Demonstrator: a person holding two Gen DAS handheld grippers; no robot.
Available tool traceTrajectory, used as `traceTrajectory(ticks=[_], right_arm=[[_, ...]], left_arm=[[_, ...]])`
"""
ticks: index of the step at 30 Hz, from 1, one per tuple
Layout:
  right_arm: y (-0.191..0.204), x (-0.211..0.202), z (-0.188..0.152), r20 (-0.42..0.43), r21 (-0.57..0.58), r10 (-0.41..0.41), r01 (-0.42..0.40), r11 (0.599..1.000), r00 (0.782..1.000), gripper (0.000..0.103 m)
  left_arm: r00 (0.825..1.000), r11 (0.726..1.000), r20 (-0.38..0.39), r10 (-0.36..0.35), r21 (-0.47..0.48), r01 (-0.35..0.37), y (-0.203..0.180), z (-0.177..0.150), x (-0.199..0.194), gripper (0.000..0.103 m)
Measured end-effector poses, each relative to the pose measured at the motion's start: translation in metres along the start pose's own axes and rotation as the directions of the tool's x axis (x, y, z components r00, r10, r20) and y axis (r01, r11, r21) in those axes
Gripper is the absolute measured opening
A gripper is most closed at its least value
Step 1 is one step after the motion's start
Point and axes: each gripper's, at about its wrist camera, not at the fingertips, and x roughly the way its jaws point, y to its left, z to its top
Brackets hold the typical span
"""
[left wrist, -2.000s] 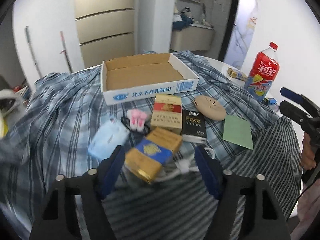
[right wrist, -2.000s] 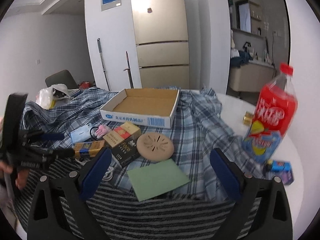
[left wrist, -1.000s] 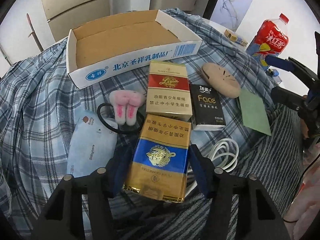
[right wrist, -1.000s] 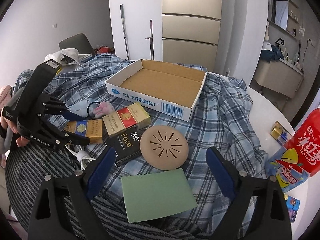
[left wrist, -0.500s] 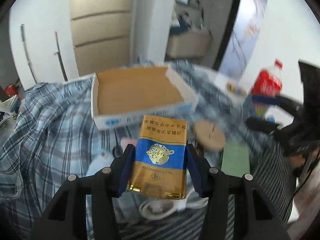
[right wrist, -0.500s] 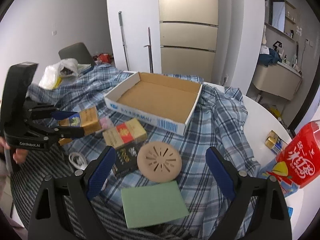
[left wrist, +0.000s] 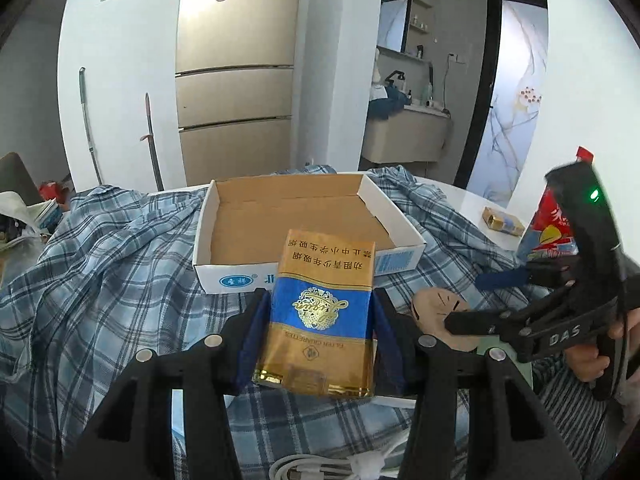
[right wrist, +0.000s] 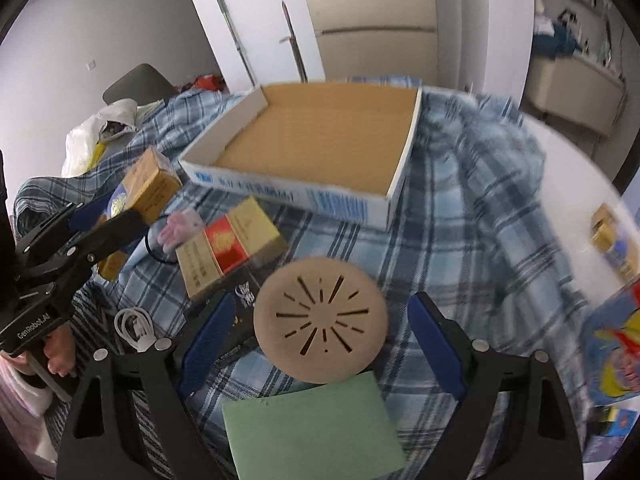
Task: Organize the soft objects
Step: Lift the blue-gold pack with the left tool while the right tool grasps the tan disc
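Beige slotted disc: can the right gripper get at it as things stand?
Probably yes. The right gripper is open and straddles the beige slotted disc, nothing lying on it; only the green sheet touches its near edge.

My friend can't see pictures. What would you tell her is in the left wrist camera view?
The left gripper holds a blue and gold cigarette pack up off the table, in front of an empty cardboard tray on a blue plaid cloth. At the right, the right gripper reaches toward a round tan disc.
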Motion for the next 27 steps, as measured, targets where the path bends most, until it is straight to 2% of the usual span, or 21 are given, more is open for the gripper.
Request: traceTrajectory(ticks=[6,11,15,23,27], right_arm=[[-0.003,0.02,-0.002,-0.057,0.013,0.039,-0.038,0.999,0.998,0.087],[-0.003,0.028,-0.006,-0.092,0.012,0.054,-0.054,0.998,0.994,0.087],[-0.005,0.033,-0.005,-0.106,0.016,0.051,-0.05,0.999,0.993,0.083],[0.004,0.02,-0.003,-0.065,-0.028,-0.016,0.014,1.0,0.998,0.08],[0.012,-0.001,0.0,-0.024,-0.033,-0.024,0.023,0.999,0.999,0.08]], left_arm=[[0.999,1.0,0.031,0.013,0.011,-0.013,-0.003,-0.005,-0.004,0.054],[0.999,1.0,0.035,0.002,-0.02,-0.002,0.003,-0.005,-0.006,0.054],[0.999,1.0,0.04,0.002,-0.017,-0.001,0.003,-0.005,-0.007,0.054],[0.995,0.999,0.092,0.04,0.017,-0.042,-0.006,0.002,-0.026,0.054],[0.997,0.999,0.073,0.033,0.014,-0.034,-0.01,0.013,-0.04,0.054]])
